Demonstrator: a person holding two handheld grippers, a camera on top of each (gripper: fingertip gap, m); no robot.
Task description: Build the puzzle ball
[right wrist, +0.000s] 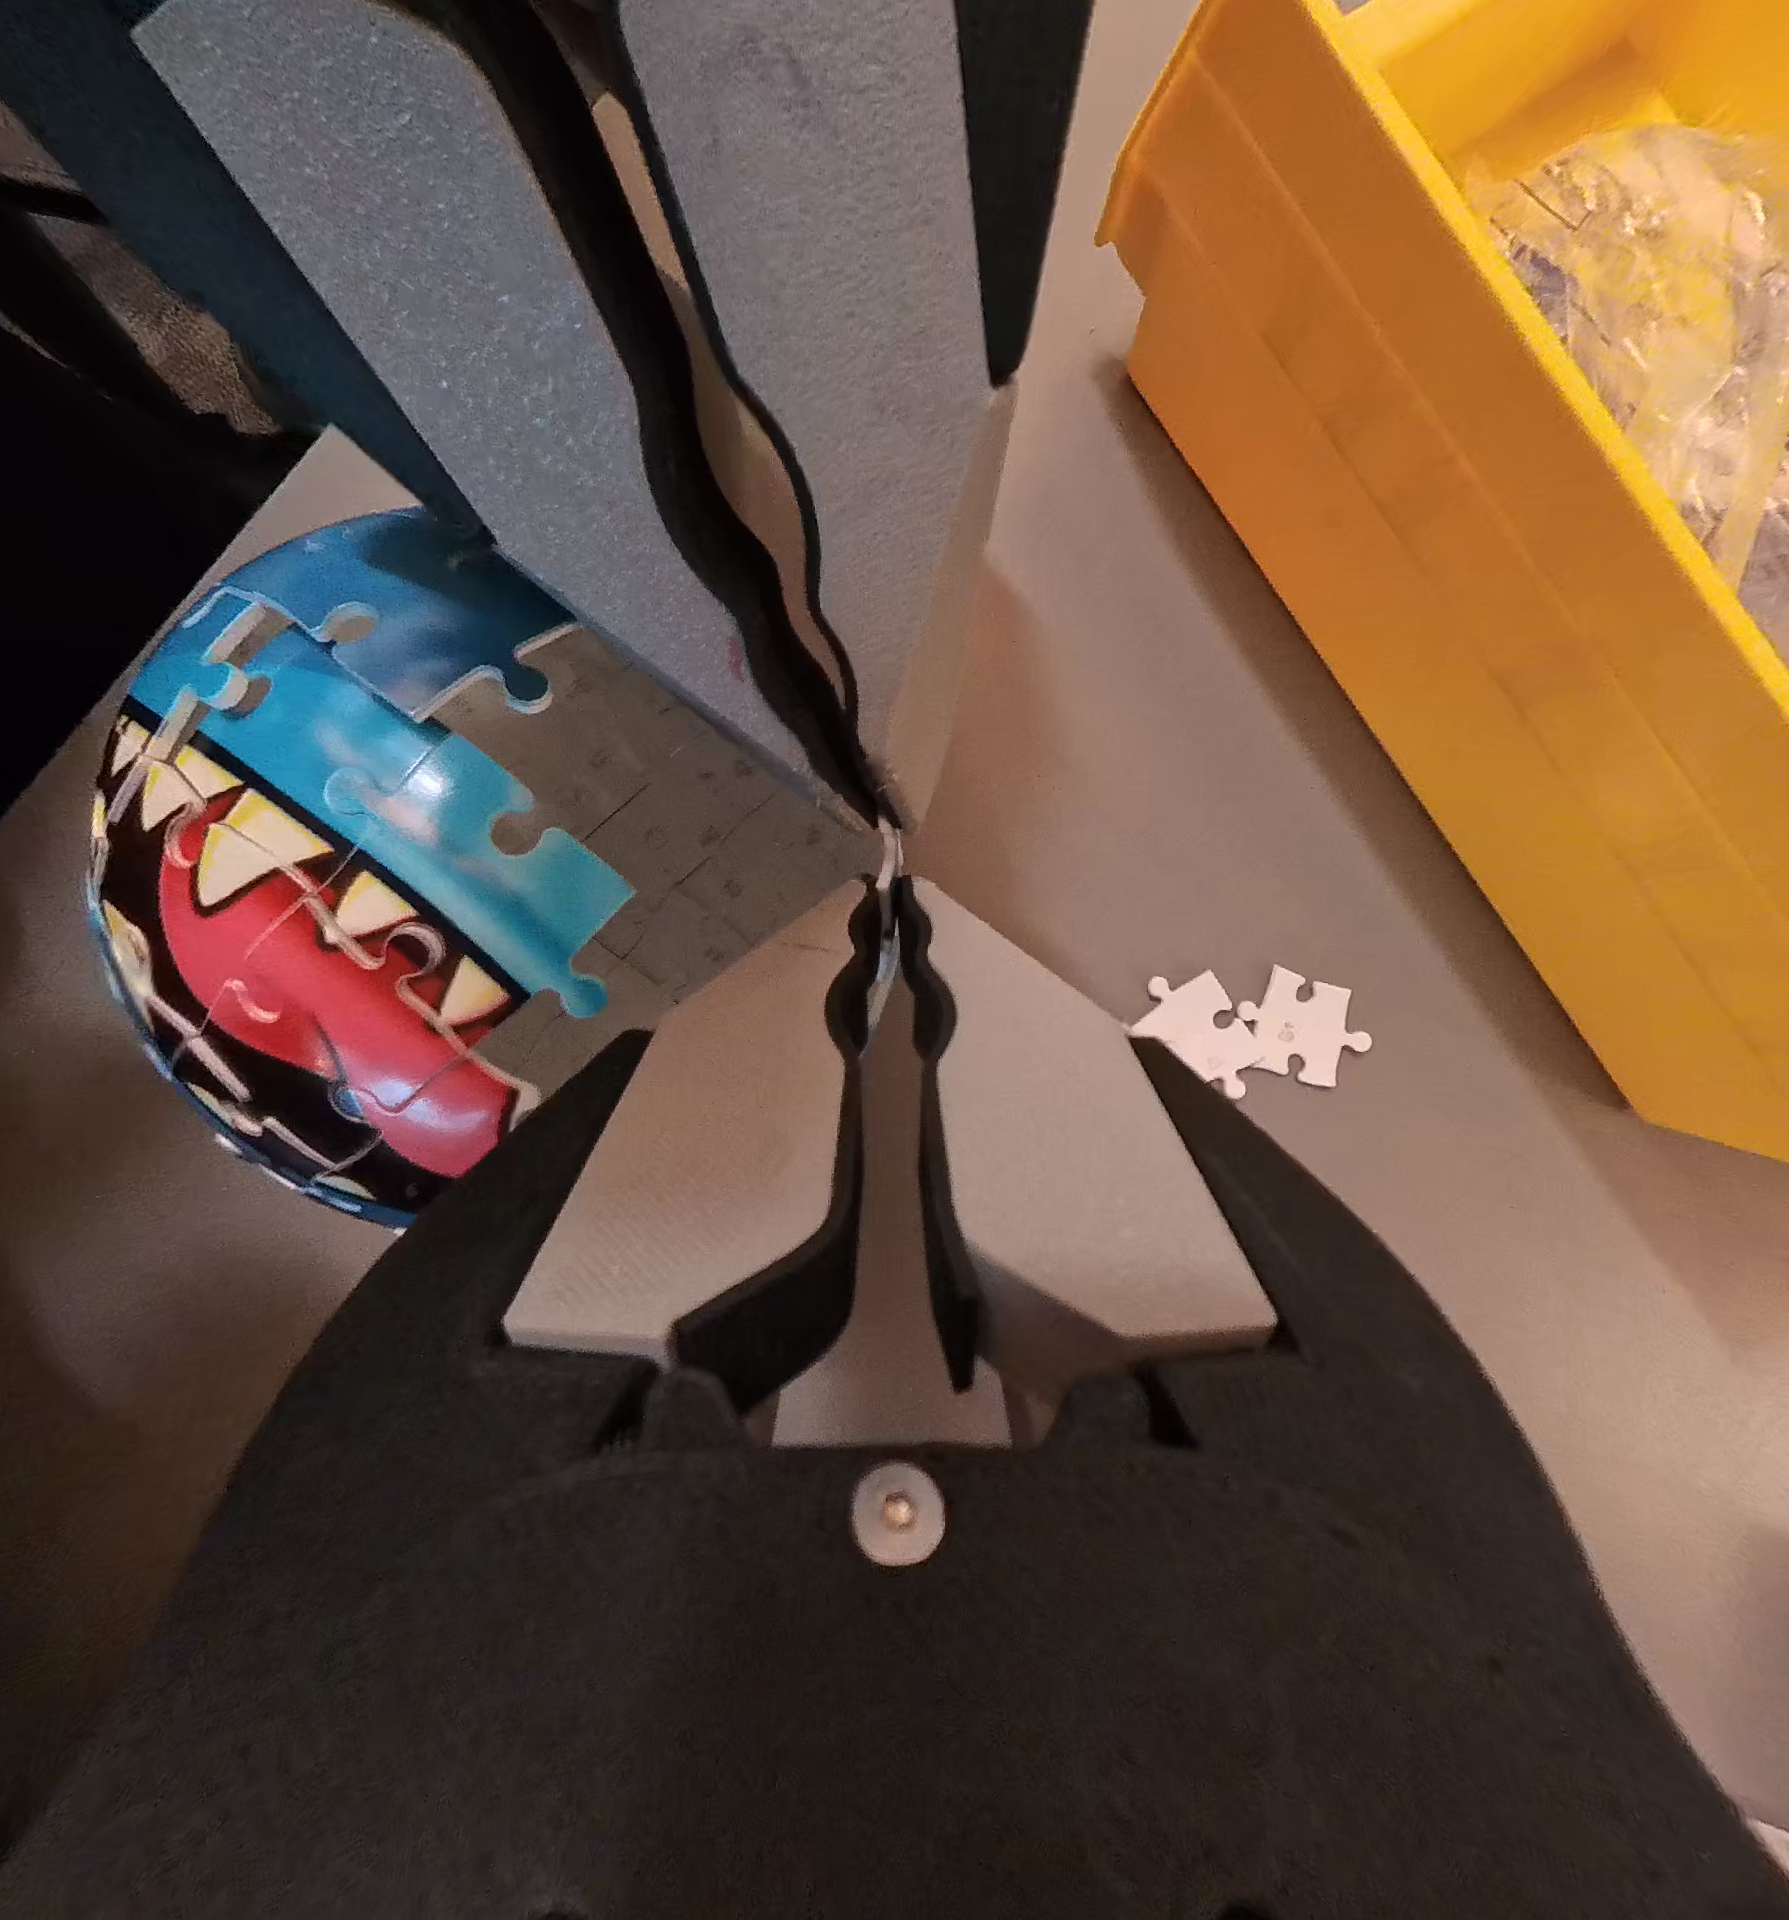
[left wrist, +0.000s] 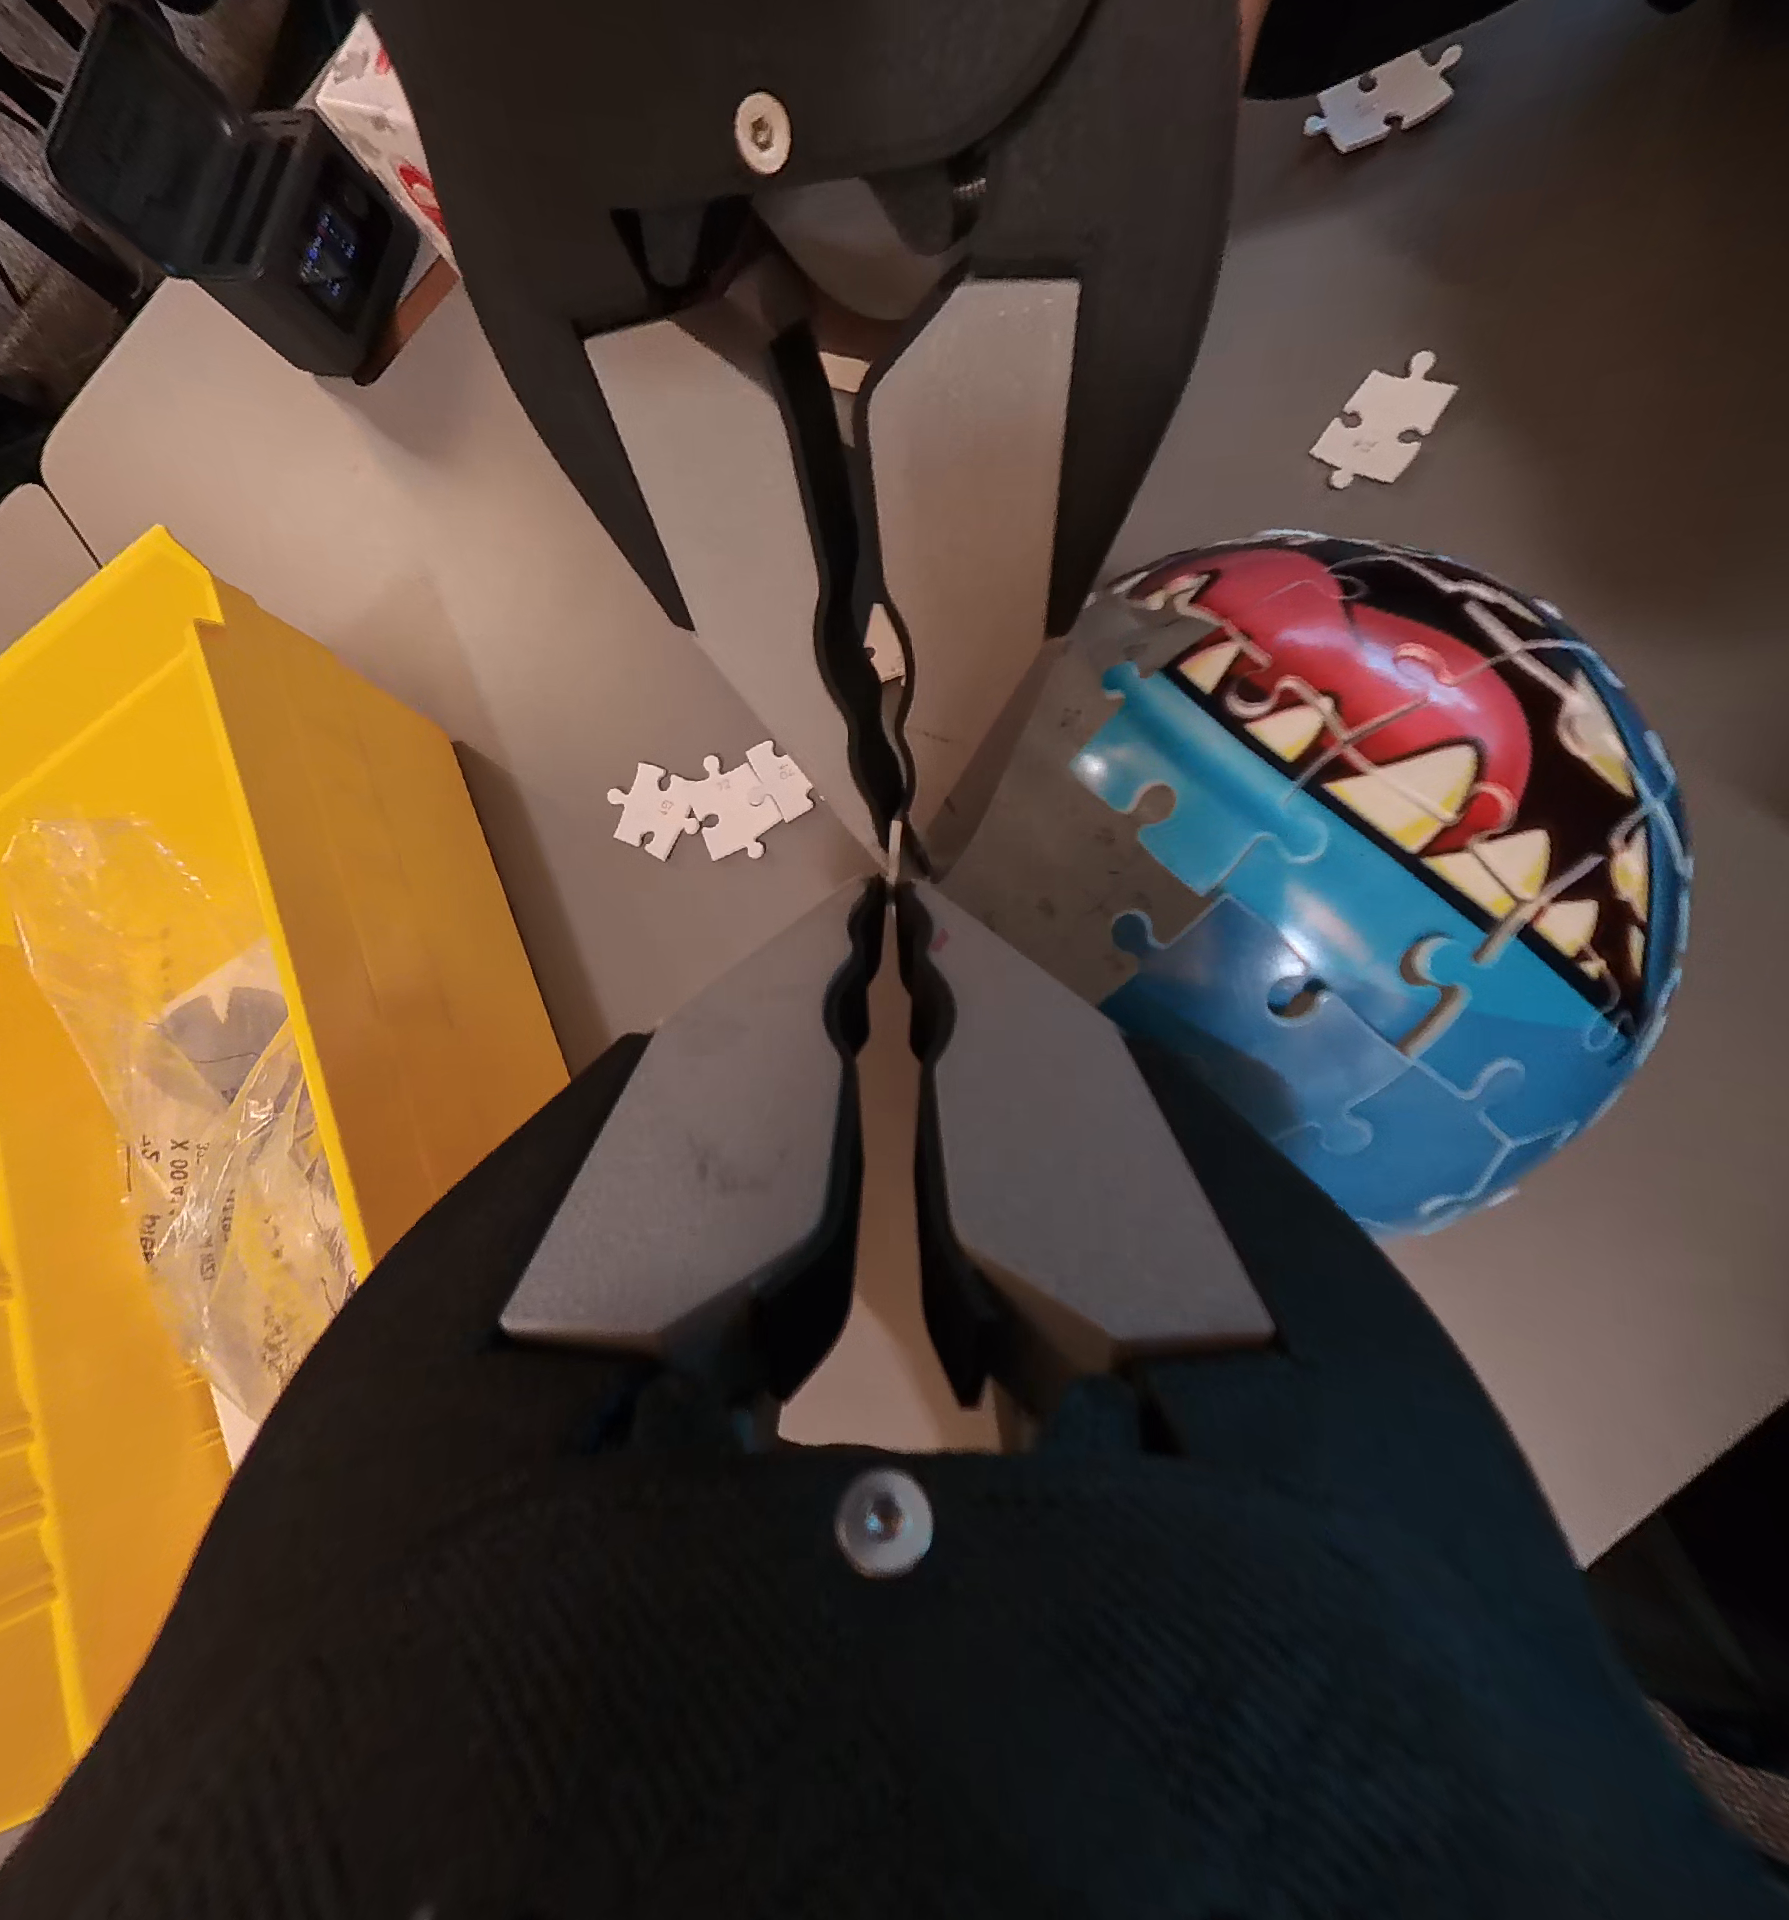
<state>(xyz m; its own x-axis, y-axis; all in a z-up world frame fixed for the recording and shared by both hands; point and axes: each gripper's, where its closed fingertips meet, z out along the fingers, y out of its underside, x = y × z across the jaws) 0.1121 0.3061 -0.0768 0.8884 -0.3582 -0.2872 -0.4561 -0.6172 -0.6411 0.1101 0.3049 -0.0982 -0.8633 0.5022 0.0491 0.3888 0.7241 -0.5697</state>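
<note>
Both tools [left wrist: 888, 894] [right wrist: 885, 894] closed, tip-to-tip.

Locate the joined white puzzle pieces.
Left wrist view: joined white puzzle pieces lie on the grey table, between yellow plastic bin and gripper tips.

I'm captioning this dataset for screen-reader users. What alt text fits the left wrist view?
Two hand-held grippers meet tip to tip, the left hand-held gripper from below and the right hand-held gripper from above, pinching a thin puzzle piece over a grey table. A partly built puzzle ball sits right, a yellow bin left, loose pieces between.
</note>
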